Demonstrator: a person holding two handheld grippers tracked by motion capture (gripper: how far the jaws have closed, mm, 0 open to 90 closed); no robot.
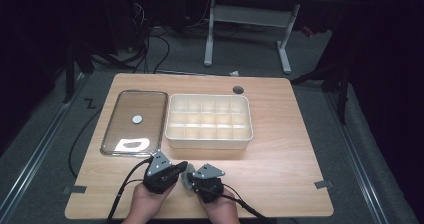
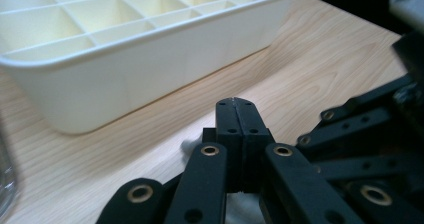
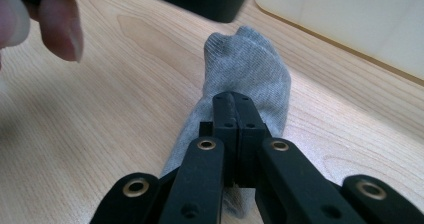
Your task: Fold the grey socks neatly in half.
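Fingers (image 3: 226, 115) of the right gripper (image 3: 235, 100) are pressing flat against each other with no gap showing, and they are lying over a grey sock (image 3: 250, 69) that is stretching out on the wooden table (image 3: 100, 134) beneath and ahead of them; whether any cloth is being pinched between the pads cannot be told. Seen from above, the sock (image 1: 188, 175) is sitting near the table's front edge (image 1: 280, 189), about midway along it, tucked between the two grippers. Likewise, the left gripper (image 2: 236, 103) is keeping its jaws fully clenched together, gripping nothing, hovering just above the table with a pale scrap of the sock (image 2: 189, 146) peeking from behind them. In the high view the left gripper (image 1: 176, 168) is pointing toward the right gripper (image 1: 196, 180), the two almost meeting over the sock. A cream divided box (image 1: 209, 121) is standing just beyond them toward the middle of the table, and a clear lid (image 1: 135, 123) is lying beside it toward the left edge.
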